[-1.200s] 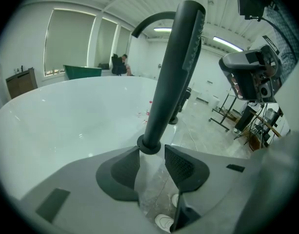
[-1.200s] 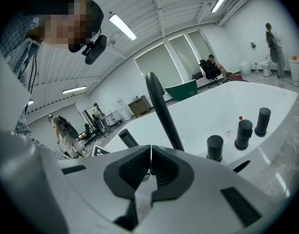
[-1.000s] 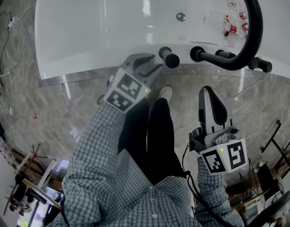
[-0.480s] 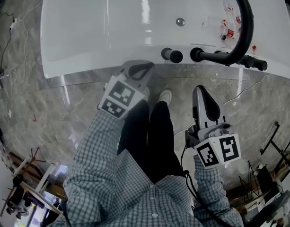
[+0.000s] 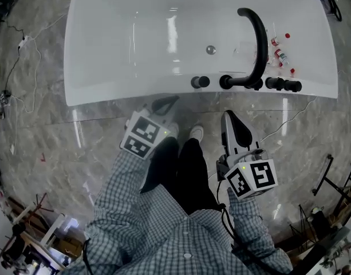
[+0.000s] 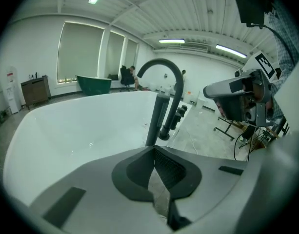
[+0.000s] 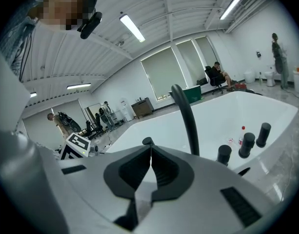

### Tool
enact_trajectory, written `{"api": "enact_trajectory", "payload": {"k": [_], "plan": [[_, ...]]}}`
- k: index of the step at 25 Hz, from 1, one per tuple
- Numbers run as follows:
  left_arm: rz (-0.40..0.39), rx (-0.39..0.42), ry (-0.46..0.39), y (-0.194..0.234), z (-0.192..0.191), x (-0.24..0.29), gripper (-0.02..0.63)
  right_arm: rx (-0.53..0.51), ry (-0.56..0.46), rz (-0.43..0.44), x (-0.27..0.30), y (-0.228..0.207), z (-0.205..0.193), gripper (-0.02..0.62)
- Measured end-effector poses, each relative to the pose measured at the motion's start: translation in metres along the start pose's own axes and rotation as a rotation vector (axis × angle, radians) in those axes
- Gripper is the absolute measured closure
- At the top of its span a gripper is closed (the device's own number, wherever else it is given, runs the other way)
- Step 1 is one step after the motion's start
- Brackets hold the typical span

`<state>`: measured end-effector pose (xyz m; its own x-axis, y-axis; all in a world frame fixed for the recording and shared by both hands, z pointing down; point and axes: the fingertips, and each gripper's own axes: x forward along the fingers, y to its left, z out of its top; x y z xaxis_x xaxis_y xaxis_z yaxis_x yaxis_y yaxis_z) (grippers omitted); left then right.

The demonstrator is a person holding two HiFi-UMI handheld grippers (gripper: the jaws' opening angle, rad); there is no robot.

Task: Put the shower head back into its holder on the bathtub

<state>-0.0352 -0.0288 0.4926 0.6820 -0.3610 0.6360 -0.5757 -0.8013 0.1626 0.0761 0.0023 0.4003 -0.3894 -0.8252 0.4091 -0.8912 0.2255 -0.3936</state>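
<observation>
The black shower head (image 5: 200, 82) stands upright in its holder on the near rim of the white bathtub (image 5: 106, 56), left of the black arched spout (image 5: 256, 33). My left gripper (image 5: 165, 103) hangs over the floor just short of the rim, shut on nothing and apart from the shower head. In the left gripper view the shower head (image 6: 156, 118) rises as a dark column beyond the shut jaws. My right gripper (image 5: 228, 118) is also shut and empty, below the spout base. In the right gripper view the shower head's top (image 7: 147, 141) peeks over the jaws.
Several black knobs (image 5: 278, 84) line the rim right of the spout; they show too in the right gripper view (image 7: 246, 145). Small red-capped bottles (image 5: 281, 55) lie inside the tub. Grey marble floor (image 5: 60, 136) surrounds it, with cables at left and black stands (image 5: 335, 182) at right.
The left jaws, open beside the shower head a second ago, are now shut and empty. Both grippers have drawn back from the rim, and the head view has pulled away from the tub.
</observation>
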Motion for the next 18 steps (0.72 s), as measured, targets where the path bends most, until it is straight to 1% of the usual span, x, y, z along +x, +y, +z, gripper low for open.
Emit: {"api": "enact_trajectory", "payload": {"k": [8,14,18], "plan": [[0.043,0.017,-0.104,-0.003,0.062,-0.055,0.595,-0.068,-0.036,0.019,-0.022,0.026,0.047,0.577],[0.064,0.074,-0.161,-0.006,0.107,-0.084,0.597,-0.115,-0.093,0.047,-0.029,0.048,0.093,0.577],[0.059,0.1,-0.201,-0.017,0.129,-0.103,0.595,-0.133,-0.128,0.061,-0.034,0.06,0.113,0.577]]}}
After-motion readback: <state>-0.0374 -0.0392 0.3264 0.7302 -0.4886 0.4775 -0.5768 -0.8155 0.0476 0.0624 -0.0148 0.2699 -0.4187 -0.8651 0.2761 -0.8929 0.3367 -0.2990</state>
